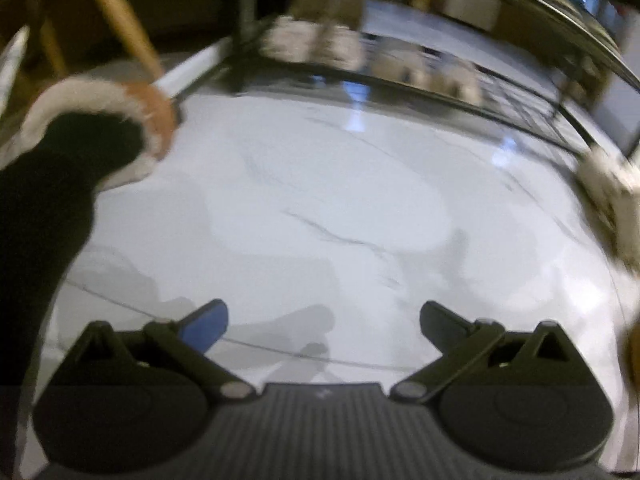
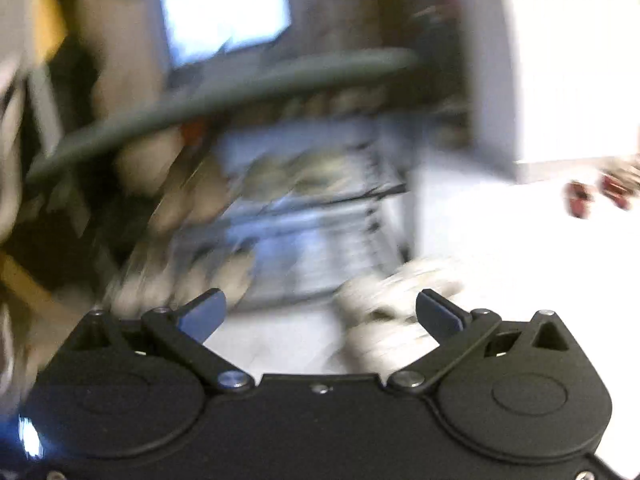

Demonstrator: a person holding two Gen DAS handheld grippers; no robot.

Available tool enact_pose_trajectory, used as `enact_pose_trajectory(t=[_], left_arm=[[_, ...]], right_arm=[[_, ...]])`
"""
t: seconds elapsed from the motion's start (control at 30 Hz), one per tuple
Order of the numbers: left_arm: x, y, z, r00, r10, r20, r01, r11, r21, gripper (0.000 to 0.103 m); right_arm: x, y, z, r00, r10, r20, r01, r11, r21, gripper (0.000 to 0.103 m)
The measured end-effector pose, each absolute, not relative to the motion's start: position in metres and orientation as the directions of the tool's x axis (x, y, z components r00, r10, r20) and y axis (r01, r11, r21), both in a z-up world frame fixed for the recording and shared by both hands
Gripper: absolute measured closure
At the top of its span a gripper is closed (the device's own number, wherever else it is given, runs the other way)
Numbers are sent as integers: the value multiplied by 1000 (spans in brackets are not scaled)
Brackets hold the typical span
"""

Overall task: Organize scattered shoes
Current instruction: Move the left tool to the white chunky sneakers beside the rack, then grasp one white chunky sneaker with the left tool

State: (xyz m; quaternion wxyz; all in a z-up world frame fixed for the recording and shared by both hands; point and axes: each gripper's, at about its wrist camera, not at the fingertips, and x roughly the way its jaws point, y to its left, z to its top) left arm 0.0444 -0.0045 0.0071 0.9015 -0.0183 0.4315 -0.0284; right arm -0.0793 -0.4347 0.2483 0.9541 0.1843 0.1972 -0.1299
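Both views are motion-blurred. My left gripper (image 1: 324, 322) is open and empty above a white marble floor (image 1: 340, 200). A tan slipper with white fleece lining (image 1: 100, 120) lies at the left, and another pale furry shoe (image 1: 608, 196) at the right edge. A black wire shoe rack (image 1: 440, 76) stands beyond, with pale shoes (image 1: 316, 44) on it. My right gripper (image 2: 320, 314) is open and empty. A pale shoe (image 2: 396, 308) lies on the floor just ahead of its right finger. The rack (image 2: 304, 208) shows in front with blurred pale shoes (image 2: 192, 208) on its shelves.
A wooden pole (image 1: 120, 16) leans at the far left. A dark sleeve (image 1: 44, 220) fills the left edge. A white wall or cabinet (image 2: 560, 60) stands to the right of the rack. Small red objects (image 2: 600, 192) lie on the floor at far right.
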Motion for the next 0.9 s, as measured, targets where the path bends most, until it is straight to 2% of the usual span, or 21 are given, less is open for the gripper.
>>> enact_pose_trajectory(t=[0.03, 0.13, 0.27, 0.3, 0.37, 0.47, 0.53, 0.63, 0.8, 0.9], left_arm=[[41, -18, 14, 632, -87, -770, 79, 996, -47, 0], [41, -54, 28, 637, -143, -758, 174, 984, -40, 0], [53, -129, 48, 661, -263, -703, 328, 944, -45, 0], [54, -153, 51, 681, -290, -673, 385, 923, -9, 0], [55, -201, 57, 719, -348, -602, 494, 865, 90, 0], [39, -280, 52, 788, -424, -446, 605, 665, 438, 0], [37, -304, 47, 779, -477, -408, 627, 573, 528, 0], [55, -355, 38, 702, -563, -436, 693, 399, 600, 0], [99, -415, 31, 583, -583, -566, 802, 301, 516, 1], [124, -440, 21, 570, -561, -601, 815, 291, 501, 1]], right_arm=[[-84, -450, 242, 874, -187, -449, 365, 862, 351, 0], [-100, -488, 232, 895, -117, -430, 350, 781, 517, 0], [-107, -503, 226, 884, -99, -458, 365, 758, 541, 0], [-109, -506, 223, 889, -69, -452, 347, 746, 568, 0], [-112, -511, 220, 899, -16, -437, 310, 728, 612, 0], [-117, -517, 216, 907, 31, -421, 278, 706, 651, 0], [-120, -523, 212, 909, 47, -414, 271, 687, 674, 0], [-120, -532, 201, 909, 52, -414, 281, 659, 698, 0], [-123, -558, 182, 891, 46, -451, 348, 569, 745, 0], [-126, -569, 172, 882, 42, -470, 383, 516, 766, 0]])
